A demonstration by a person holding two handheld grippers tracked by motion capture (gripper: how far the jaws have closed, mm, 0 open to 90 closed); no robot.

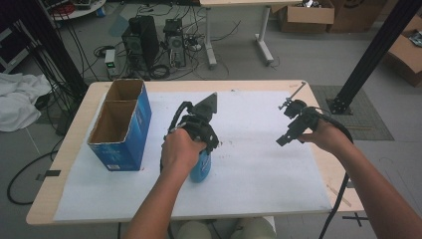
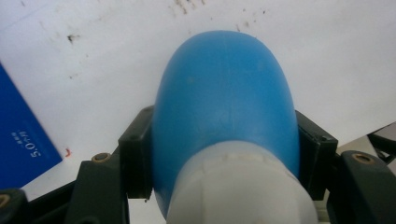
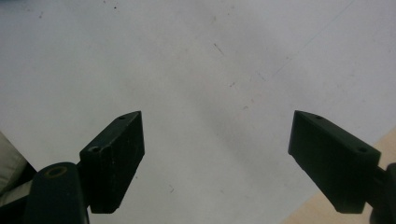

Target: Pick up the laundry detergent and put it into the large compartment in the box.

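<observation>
Clamped by the left gripper [image 2: 224, 154] on both flanks of the blue bottle [image 2: 224, 107], long axis running away from the jaws, standing on the white sheet [image 1: 259, 164] right of the blue box [image 1: 122, 124]. Spread wide, empty, well apart: right gripper [image 3: 217, 154].

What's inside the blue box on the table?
The blue box is open on top, with two compartments. Their brown cardboard walls show and nothing sticks out, but the bottoms are too deep to see, so something small could be hidden there.
</observation>
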